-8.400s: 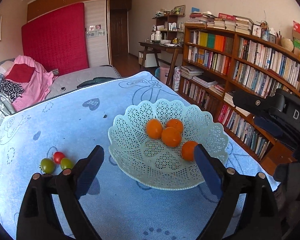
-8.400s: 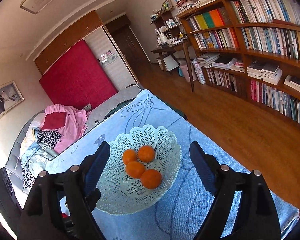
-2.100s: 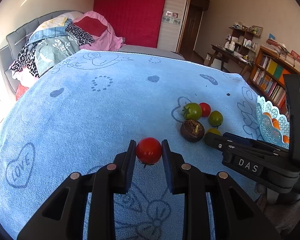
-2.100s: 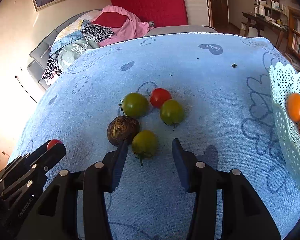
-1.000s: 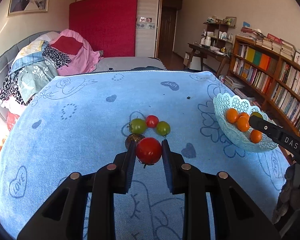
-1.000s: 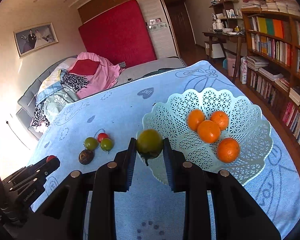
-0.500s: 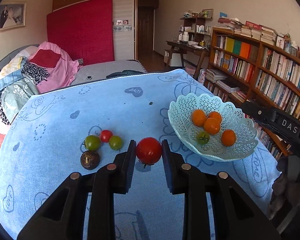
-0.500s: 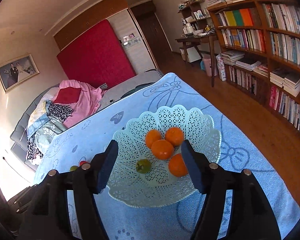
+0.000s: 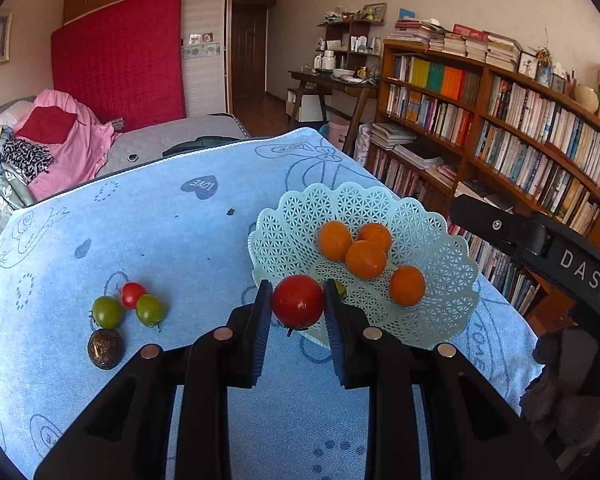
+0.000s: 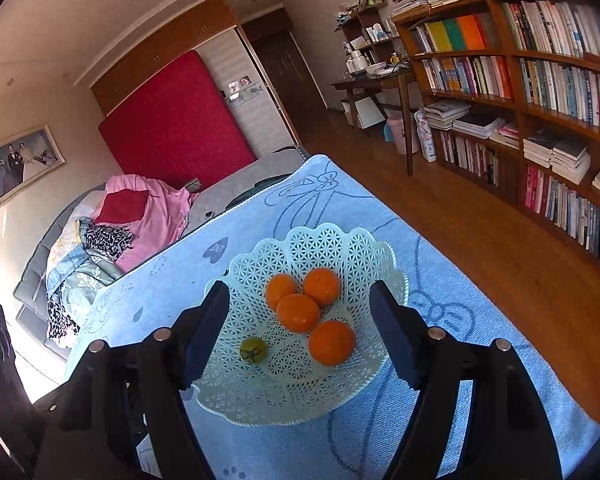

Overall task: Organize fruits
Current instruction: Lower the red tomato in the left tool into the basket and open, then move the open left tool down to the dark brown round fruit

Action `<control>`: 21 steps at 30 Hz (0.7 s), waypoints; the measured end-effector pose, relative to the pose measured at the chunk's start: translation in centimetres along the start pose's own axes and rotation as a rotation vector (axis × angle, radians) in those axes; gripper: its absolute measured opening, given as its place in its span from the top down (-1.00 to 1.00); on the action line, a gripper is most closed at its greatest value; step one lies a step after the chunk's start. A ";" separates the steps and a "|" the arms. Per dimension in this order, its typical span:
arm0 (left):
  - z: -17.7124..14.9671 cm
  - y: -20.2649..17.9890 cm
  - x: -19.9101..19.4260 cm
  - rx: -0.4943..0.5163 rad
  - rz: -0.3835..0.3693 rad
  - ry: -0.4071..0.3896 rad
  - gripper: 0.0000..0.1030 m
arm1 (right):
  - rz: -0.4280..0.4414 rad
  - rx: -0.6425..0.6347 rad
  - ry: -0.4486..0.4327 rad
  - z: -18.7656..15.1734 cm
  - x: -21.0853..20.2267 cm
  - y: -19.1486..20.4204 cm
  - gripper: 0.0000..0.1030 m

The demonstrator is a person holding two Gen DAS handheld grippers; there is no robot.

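Note:
My left gripper [image 9: 297,308] is shut on a red tomato [image 9: 297,301] and holds it at the near-left rim of the pale green lattice basket [image 9: 428,216]. The basket holds several oranges [image 9: 365,259]. A green tomato [image 10: 253,350] lies in it, mostly hidden behind the red tomato in the left wrist view. My right gripper [image 10: 300,334] is open and empty above the basket [image 10: 364,248], its body [image 9: 540,240] at the right of the left wrist view. On the blue cloth lie two green tomatoes [image 9: 107,312], a small red tomato [image 9: 132,294] and a dark brown fruit [image 9: 105,349].
The table is covered by a blue towel cloth [image 9: 160,220]; its right edge drops to a wooden floor [image 10: 480,232]. Bookshelves [image 9: 500,128] stand to the right. A sofa with clothes [image 9: 40,148] is behind the table's far left.
My left gripper has carried the red tomato right, up to the basket's rim. My right gripper has stayed open over the basket, a little closer, with the green tomato lying inside.

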State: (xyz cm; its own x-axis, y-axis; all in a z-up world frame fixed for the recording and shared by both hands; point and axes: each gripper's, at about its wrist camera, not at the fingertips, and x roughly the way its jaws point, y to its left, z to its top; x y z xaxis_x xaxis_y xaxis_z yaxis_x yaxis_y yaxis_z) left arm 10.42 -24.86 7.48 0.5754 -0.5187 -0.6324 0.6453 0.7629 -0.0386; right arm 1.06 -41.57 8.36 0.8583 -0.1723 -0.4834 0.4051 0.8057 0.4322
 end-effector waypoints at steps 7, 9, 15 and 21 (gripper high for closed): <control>0.4 -1.0 1.5 0.025 -0.014 0.022 0.49 | -0.006 0.020 0.000 0.2 0.1 -0.7 -0.44; 0.5 -1.2 1.9 0.033 -0.017 0.027 0.47 | -0.009 0.025 -0.003 0.3 0.0 -0.8 -0.44; 0.8 -1.0 1.6 0.041 0.006 -0.009 -0.22 | -0.015 0.037 -0.011 0.3 -0.2 -1.1 -0.44; 0.9 0.3 1.2 0.009 0.044 -0.025 -0.65 | -0.010 0.032 -0.017 0.4 -0.3 -0.9 -0.55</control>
State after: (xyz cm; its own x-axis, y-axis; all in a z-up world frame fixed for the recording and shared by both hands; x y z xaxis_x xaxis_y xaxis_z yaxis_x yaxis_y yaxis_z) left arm 11.73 -25.58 7.43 0.6154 -0.4942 -0.6141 0.6235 0.7818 -0.0043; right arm 0.54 -42.45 8.39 0.8591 -0.1901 -0.4751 0.4236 0.7851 0.4519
